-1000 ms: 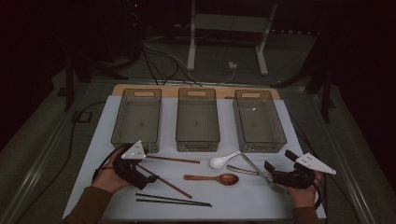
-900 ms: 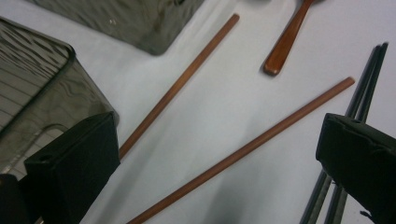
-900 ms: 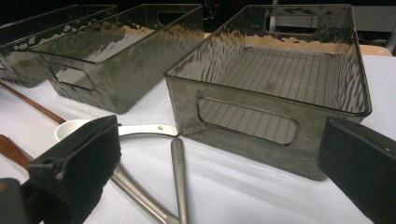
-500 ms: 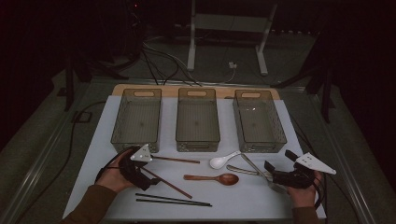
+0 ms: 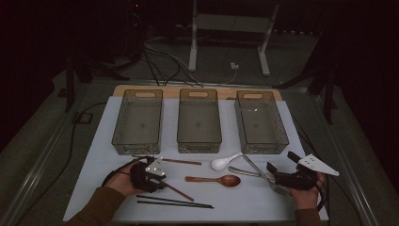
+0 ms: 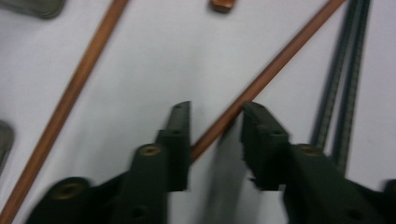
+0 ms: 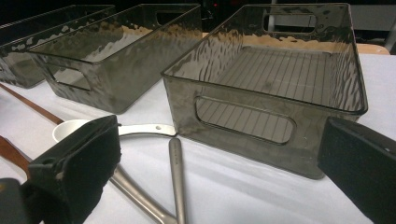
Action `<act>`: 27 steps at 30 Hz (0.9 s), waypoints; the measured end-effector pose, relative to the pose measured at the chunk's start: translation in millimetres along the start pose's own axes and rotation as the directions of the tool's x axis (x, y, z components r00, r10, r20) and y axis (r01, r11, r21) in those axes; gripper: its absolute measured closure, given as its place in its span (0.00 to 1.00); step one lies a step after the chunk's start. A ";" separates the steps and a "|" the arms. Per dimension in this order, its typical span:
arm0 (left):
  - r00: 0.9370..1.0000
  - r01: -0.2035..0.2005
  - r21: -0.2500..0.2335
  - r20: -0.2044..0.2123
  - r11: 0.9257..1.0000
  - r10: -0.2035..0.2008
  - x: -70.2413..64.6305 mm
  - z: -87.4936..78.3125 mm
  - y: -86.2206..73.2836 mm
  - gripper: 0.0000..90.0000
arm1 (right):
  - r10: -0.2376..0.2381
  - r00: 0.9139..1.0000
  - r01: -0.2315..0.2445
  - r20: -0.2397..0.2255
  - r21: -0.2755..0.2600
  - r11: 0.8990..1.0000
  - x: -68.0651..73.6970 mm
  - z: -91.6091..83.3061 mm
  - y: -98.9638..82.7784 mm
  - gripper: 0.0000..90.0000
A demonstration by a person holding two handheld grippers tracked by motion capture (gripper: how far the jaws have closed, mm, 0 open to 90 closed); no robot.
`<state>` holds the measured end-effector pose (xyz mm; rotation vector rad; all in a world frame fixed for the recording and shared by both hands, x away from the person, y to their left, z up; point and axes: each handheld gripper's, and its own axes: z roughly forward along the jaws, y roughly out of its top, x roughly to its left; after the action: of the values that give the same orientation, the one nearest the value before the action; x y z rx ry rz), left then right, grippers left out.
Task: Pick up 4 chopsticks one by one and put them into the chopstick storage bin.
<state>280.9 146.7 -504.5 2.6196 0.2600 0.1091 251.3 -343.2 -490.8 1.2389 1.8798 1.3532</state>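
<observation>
At the white table's (image 5: 94,155) near left, the person's left hand (image 5: 123,181) angles the left gripper (image 6: 212,119) steeply down, black jaws apart astride a thin brown wooden chopstick (image 6: 266,77) on the surface, not yet closed on it. Far right, the right gripper (image 5: 282,172) lies low, jaws wide apart, facing metal tongs (image 7: 173,172) and the rightmost smoky clear plastic bin (image 7: 280,88).

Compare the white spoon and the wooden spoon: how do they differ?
The white spoon is pale, short and stubby; the wooden spoon is brown with a long thin handle. The white spoon's bowl points left and it lies nearer the bins; the wooden spoon's bowl points right, nearer the person. Both lie flat on the white mat, ungripped.
</observation>
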 end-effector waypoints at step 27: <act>1.000 0.000 -0.019 -0.028 1.000 0.000 -5.9 -3.5 -9.2 0.83 | 0.003 1.000 -0.003 0.006 0.011 1.000 0.3 1.5 -1.0 0.00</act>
<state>273.2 155.1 -506.1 2.6005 0.2672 0.1470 252.0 -342.3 -492.3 1.2506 1.8840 1.3410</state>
